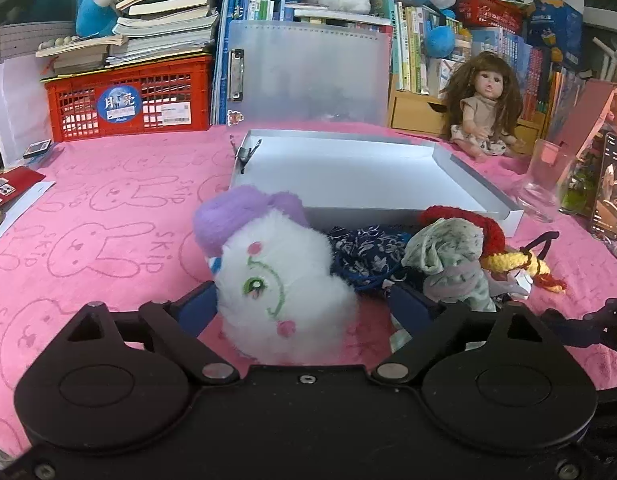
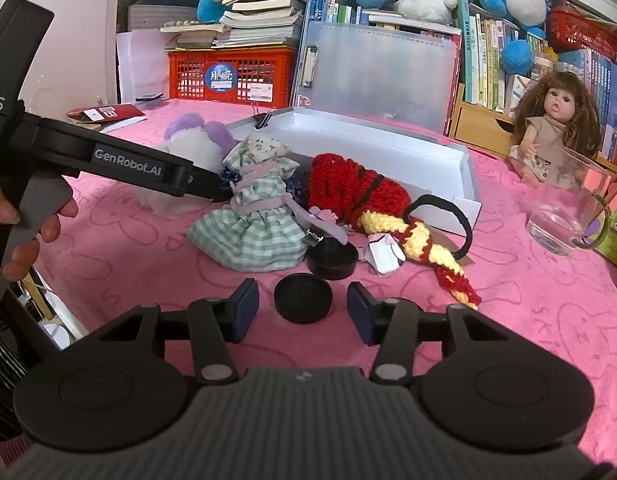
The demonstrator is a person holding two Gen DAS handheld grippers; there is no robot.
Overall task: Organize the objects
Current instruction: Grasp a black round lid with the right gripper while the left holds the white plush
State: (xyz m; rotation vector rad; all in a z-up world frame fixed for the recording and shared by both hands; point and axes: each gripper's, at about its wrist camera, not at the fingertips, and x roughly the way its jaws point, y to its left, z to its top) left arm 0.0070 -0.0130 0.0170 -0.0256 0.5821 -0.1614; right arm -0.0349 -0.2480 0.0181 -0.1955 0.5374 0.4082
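Note:
A white plush toy with purple ears (image 1: 276, 276) lies on the pink cloth between the open fingers of my left gripper (image 1: 304, 304); it also shows in the right wrist view (image 2: 188, 148). Beside it lie a blue patterned pouch (image 1: 364, 252), a green checked doll dress (image 2: 252, 220), and a red and yellow crocheted piece (image 2: 360, 196). An open white box (image 1: 348, 176) sits behind them. My right gripper (image 2: 304, 312) is open around a black round lid (image 2: 303, 298); a black round case (image 2: 332, 258) sits just beyond.
A doll (image 1: 484, 108) sits at the back right. A glass cup (image 2: 564, 216) stands at the right. A red crate (image 1: 128, 100) under books is at the back left. A clear folder (image 1: 308, 76) leans on bookshelves. A phone (image 1: 608, 188) stands at the far right.

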